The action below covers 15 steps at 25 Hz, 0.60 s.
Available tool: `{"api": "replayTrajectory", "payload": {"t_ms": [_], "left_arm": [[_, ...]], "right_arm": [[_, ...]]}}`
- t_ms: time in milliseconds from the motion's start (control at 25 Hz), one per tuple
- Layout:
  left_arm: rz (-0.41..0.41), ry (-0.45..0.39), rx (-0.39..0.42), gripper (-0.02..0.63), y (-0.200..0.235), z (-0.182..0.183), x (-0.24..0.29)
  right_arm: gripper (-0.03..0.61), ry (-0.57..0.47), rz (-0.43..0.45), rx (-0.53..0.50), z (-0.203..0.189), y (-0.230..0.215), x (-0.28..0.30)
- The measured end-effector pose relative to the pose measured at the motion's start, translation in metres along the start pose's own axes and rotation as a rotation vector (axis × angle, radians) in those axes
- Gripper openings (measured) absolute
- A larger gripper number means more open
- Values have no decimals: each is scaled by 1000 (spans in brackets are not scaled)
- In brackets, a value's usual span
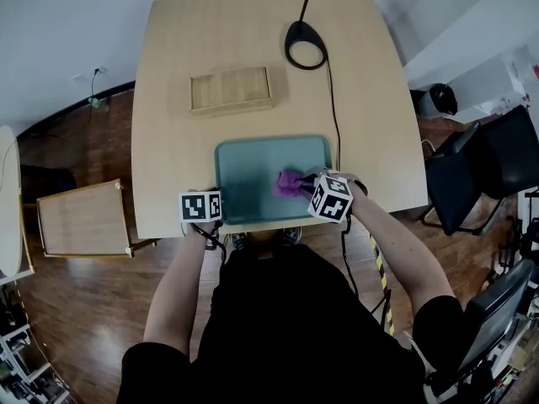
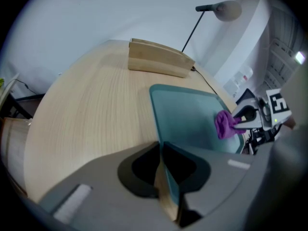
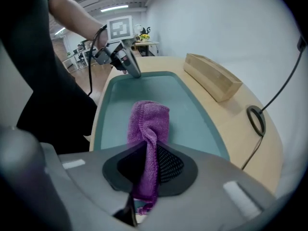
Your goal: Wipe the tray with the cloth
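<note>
- The tray (image 1: 253, 171) is a shallow teal rectangle with rounded corners and a low raised rim. Its floor is smooth and matte.
- The cloth (image 3: 149, 119) is purple terry with a looped pile, folded into a thick, twisted roll.
- The table (image 1: 177, 99) is pale wood with a fine straight grain and rounded corners. The tray sits at its near edge, just in front of the person.
- Further back on the table lies a low wooden box (image 1: 230, 89), light in colour and well apart from the tray.
- A black lamp base (image 1: 305, 45) in the shape of a ring stands at the far right, and its cord (image 1: 334, 116) runs down past the tray's right side.
- Dark chairs (image 1: 497, 154) stand to the right on the wooden floor, with a small side table (image 1: 82, 219) to the left.
- The left claw (image 2: 161, 146) is nearly closed on the tray's near-left rim, which runs between its jaws.
- The right claw (image 3: 144, 153) is pinched on the cloth, over the near-right part of the tray. The roll sticks out ahead of the jaws, down toward the tray floor.
</note>
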<state>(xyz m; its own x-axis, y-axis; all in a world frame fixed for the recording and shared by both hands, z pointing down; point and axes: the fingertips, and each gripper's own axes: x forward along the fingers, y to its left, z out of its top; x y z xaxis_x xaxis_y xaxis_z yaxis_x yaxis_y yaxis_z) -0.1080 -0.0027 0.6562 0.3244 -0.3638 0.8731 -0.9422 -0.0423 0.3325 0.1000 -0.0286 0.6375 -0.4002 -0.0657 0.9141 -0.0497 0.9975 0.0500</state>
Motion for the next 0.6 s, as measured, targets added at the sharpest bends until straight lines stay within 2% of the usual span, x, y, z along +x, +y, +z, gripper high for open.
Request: {"api": "replayTrajectory", "payload": {"t_ms": [120,280,400,520,600], "left_arm": [[-4,-2,1,51,0,1,1],[-2,-4,6,51,0,2,1],[1,-4,8,51,0,2,1],[4,-6,7,51,0,1,1],[6,-8,6,51,0,1,1]], "right_arm": [[49,-4,17,-18,-2,20,-1],[49,-19,56,7,-4,41,-4],[49,-11,88,-31,-7,59,-6],[49,-16,87,-66,-7,64,-4],[51,-31,92,-36,-7,61,-4]]}}
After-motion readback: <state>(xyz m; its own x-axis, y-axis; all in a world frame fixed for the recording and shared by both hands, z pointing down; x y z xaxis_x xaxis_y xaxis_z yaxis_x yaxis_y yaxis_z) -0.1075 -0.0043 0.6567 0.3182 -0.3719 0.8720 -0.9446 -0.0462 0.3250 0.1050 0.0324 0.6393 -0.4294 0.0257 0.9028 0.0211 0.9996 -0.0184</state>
